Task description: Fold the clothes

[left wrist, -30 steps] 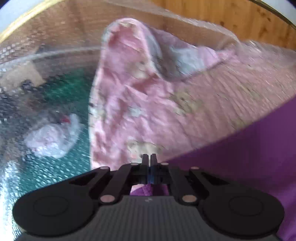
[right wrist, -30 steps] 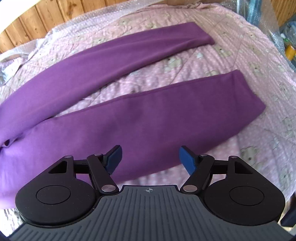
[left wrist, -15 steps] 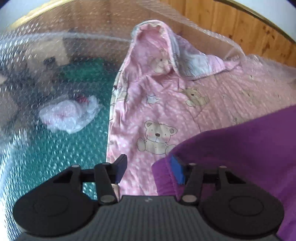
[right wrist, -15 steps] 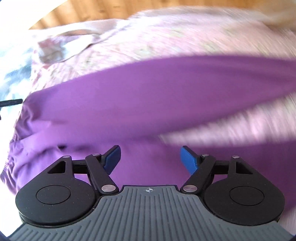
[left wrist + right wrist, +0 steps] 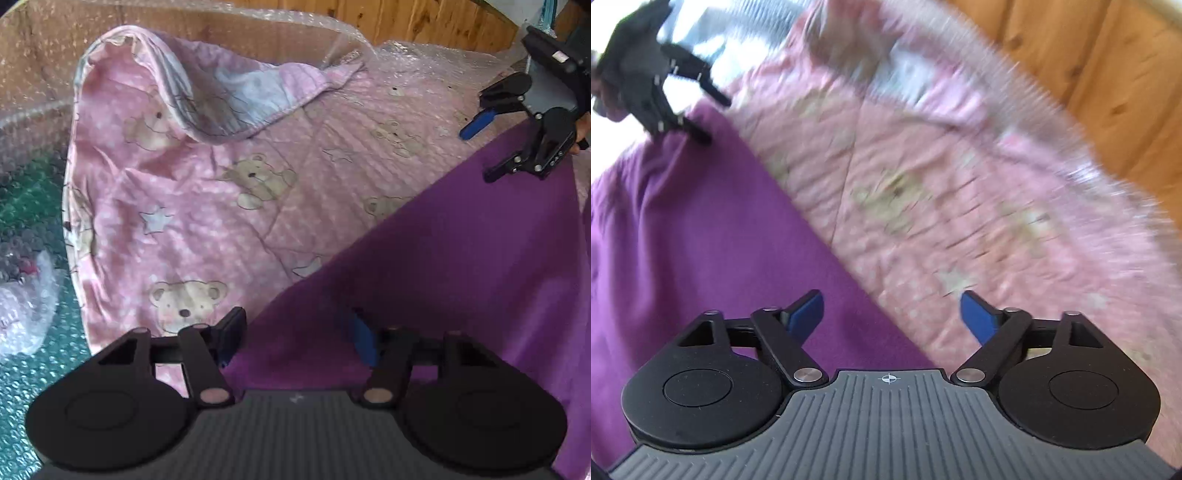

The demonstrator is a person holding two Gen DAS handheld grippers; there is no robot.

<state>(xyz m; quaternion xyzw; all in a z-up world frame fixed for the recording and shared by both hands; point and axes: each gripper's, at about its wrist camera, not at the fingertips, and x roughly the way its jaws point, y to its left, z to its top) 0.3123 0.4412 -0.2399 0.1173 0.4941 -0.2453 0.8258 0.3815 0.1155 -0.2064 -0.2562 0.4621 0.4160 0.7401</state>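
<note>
The purple garment (image 5: 461,266) lies spread flat on a pink teddy-bear quilt (image 5: 221,192), which covers what seems to be a bed against a wooden wall (image 5: 1108,74). In the left wrist view its straight edge runs on a slant from just ahead of the left hand-held gripper (image 5: 295,332) up to the right hand-held gripper (image 5: 491,144) at the far end, so the cloth's long axis follows that diagonal. Both hand-held grippers stand with jaws wide apart and nothing between them. The left one sits right at the cloth's near corner, its right finger (image 5: 364,343) over the purple and its left finger (image 5: 232,332) over the quilt, so the edge passes between them. The right hand-held gripper (image 5: 892,314) likewise straddles the edge in its own view, purple to its left and quilt to its right.

Neither is clearly nearer; each hovers at one end of the same edge. Whether any finger touches the cloth cannot be told. The right wrist view is heavily blurred, and most of the garment is cut off, so how far it is folded stays unclear. Bubble wrap (image 5: 33,122) veils the floor beyond the quilt.
</note>
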